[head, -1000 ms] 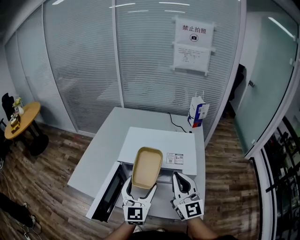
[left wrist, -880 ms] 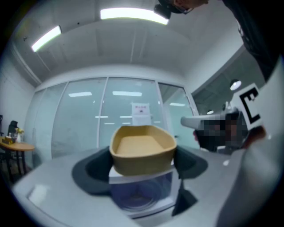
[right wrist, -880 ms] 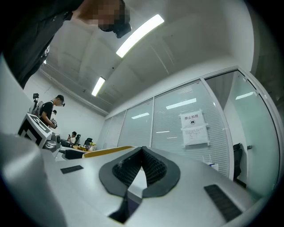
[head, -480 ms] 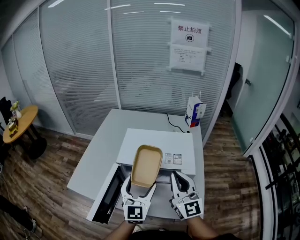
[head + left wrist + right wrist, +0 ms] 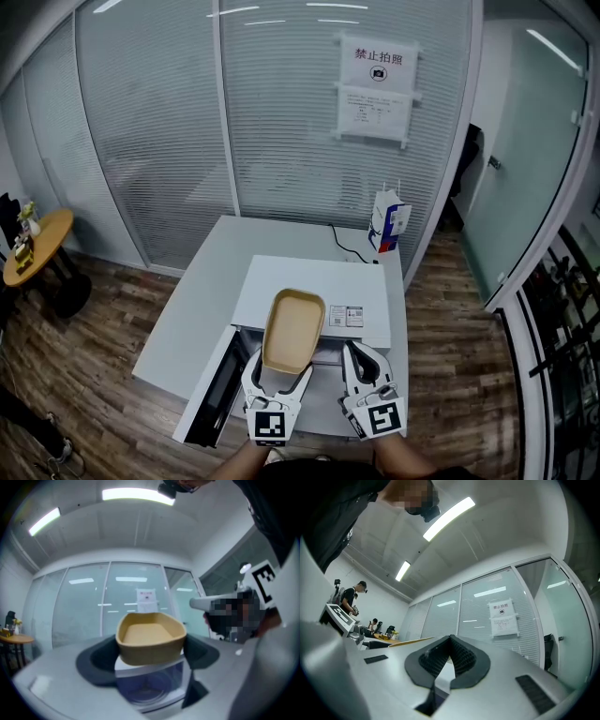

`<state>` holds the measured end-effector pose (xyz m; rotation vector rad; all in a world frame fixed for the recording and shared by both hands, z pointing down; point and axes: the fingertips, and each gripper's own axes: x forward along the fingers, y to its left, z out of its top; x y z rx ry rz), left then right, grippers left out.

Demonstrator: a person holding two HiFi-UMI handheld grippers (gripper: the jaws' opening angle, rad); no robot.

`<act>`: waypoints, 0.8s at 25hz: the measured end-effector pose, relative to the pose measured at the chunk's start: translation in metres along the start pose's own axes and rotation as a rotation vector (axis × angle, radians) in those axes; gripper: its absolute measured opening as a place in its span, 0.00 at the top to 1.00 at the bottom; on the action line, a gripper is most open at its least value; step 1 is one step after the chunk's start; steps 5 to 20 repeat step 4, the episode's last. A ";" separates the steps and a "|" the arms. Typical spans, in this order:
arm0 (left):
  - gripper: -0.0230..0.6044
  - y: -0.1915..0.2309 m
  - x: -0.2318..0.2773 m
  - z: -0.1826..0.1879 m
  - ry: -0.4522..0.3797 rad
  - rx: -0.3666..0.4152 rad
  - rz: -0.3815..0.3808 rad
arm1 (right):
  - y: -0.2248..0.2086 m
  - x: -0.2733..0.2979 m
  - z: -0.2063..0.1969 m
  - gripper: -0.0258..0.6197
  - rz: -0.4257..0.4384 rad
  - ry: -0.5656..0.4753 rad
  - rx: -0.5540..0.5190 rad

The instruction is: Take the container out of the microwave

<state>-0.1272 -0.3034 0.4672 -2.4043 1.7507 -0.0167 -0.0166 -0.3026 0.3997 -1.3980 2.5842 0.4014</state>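
A tan, tub-shaped container (image 5: 293,329) hangs in front of and above the white microwave (image 5: 361,292), whose door (image 5: 217,382) stands open to the left. My left gripper (image 5: 282,364) is shut on the container's near end, with one pad on each side. In the left gripper view the container (image 5: 150,638) sits level between the dark pads (image 5: 99,657), and the microwave's cavity (image 5: 149,689) shows below it. My right gripper (image 5: 360,352) hovers beside it on the right, shut and holding nothing. In the right gripper view its ribbed pads (image 5: 451,656) meet at the tips.
The microwave stands on a grey table (image 5: 199,293) against a glass wall with posted notices (image 5: 377,86). A blue-and-white carton (image 5: 390,224) stands at the table's back right, and a black cable (image 5: 345,243) lies near it. A round wooden table (image 5: 32,246) stands at far left.
The head view has shifted slightly. Both grippers and the container keep their places.
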 end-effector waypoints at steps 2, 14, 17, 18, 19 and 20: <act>0.27 0.000 -0.001 -0.002 0.007 -0.004 0.001 | 0.000 -0.001 -0.001 0.96 -0.004 0.006 -0.004; 0.27 0.001 -0.002 -0.003 0.010 -0.007 0.000 | 0.000 -0.001 -0.001 0.96 -0.007 0.009 -0.007; 0.27 0.001 -0.002 -0.003 0.010 -0.007 0.000 | 0.000 -0.001 -0.001 0.96 -0.007 0.009 -0.007; 0.27 0.001 -0.002 -0.003 0.010 -0.007 0.000 | 0.000 -0.001 -0.001 0.96 -0.007 0.009 -0.007; 0.27 0.001 -0.002 -0.003 0.010 -0.007 0.000 | 0.000 -0.001 -0.001 0.96 -0.007 0.009 -0.007; 0.27 0.001 -0.002 -0.003 0.010 -0.007 0.000 | 0.000 -0.001 -0.001 0.96 -0.007 0.009 -0.007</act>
